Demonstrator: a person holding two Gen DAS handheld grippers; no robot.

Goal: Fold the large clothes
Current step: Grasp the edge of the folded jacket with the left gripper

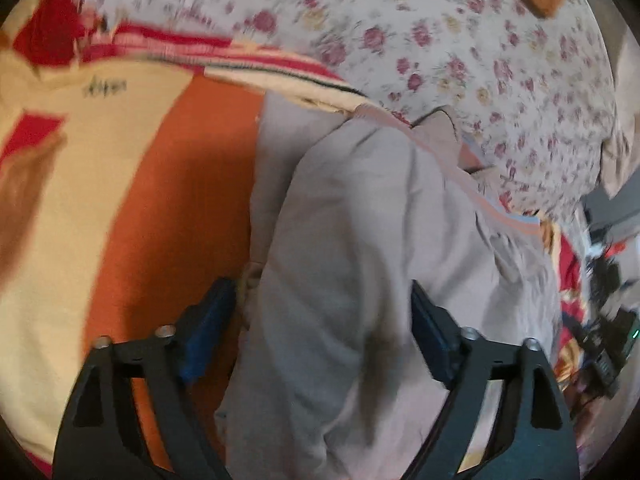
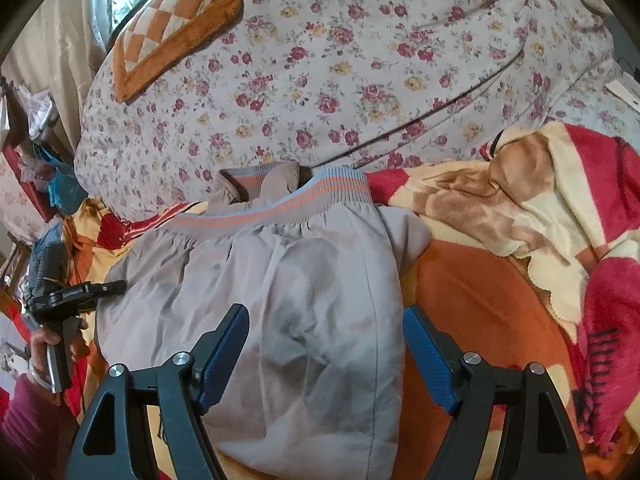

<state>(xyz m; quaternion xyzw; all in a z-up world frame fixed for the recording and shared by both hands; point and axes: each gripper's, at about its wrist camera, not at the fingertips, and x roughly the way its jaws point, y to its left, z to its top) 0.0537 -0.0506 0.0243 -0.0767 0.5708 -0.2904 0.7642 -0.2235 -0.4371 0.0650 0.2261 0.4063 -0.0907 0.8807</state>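
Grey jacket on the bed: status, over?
Left gripper open, jaws astride cloth. Right gripper open, hovering. Grey jacket partly folded on orange blanket, striped hem toward floral duvet. Nothing in the way.

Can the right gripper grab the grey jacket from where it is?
Probably yes. The right gripper is open, with the grey jacket lying flat right under it on the blanket, nothing covering it.

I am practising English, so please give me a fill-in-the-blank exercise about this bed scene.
1. The grey garment has a ribbed waistband with ______ stripes.
2. The quilt behind it has a ______ print.
3. The cushion on the quilt has an ______ border.
4. The right gripper is ______, above the garment.

Missing words: orange; floral; orange; open
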